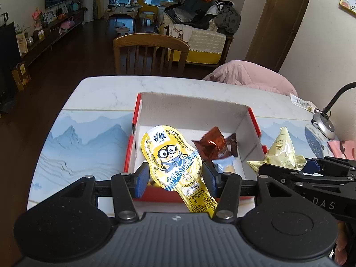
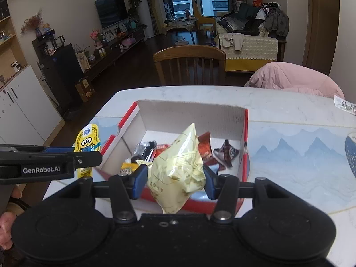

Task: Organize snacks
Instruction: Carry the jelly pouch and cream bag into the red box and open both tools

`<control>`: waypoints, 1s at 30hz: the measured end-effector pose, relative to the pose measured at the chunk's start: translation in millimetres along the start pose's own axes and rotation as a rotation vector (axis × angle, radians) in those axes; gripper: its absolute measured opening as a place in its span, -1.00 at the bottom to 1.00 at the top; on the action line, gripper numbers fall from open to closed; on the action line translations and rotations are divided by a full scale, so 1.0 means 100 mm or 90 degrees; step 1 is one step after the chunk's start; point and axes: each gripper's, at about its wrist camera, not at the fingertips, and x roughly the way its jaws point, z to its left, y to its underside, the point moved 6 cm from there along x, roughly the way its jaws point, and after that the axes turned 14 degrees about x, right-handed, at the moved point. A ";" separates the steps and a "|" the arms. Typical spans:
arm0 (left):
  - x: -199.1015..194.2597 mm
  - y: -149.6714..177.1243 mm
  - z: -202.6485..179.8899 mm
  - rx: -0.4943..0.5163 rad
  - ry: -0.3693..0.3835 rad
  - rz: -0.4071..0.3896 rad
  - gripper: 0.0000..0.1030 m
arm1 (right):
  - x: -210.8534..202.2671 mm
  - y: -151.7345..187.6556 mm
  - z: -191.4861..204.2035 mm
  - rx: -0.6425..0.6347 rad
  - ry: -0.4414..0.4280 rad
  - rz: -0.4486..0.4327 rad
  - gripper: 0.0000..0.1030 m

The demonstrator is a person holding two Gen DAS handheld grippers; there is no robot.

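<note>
My left gripper (image 1: pixel 175 178) is shut on a yellow Minion snack pouch (image 1: pixel 171 153) and holds it above the near edge of a red-and-white cardboard box (image 1: pixel 191 109). My right gripper (image 2: pixel 175 179) is shut on a pale yellow crinkled snack bag (image 2: pixel 180 164), held over the box's near wall (image 2: pixel 191 113). The box holds several snacks: brown wrappers (image 1: pixel 211 144) (image 2: pixel 205 150), a dark wrapper (image 2: pixel 227 152) and a blue-white packet (image 1: pixel 225 165). Each gripper shows in the other's view, the right gripper with its bag (image 1: pixel 282 149) at the right and the left gripper with its pouch (image 2: pixel 87 141) at the left.
The box stands on a marble table with a blue mountain-print mat (image 1: pixel 84 142). A wooden chair (image 1: pixel 151 53) stands at the far edge and a pink jacket (image 1: pixel 249 75) lies at the far right. A lamp base (image 1: pixel 323 125) and a small packet (image 1: pixel 302 103) are at the right.
</note>
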 end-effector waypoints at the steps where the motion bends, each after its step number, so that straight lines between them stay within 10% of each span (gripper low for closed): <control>1: 0.03 -0.03 0.01 0.001 -0.003 0.001 -0.01 | 0.05 -0.03 0.00 0.000 0.000 0.002 -0.01; 30: 1.40 -0.33 0.18 0.026 -0.032 0.137 -0.01 | 1.30 -0.15 -0.29 -0.006 0.054 0.133 0.00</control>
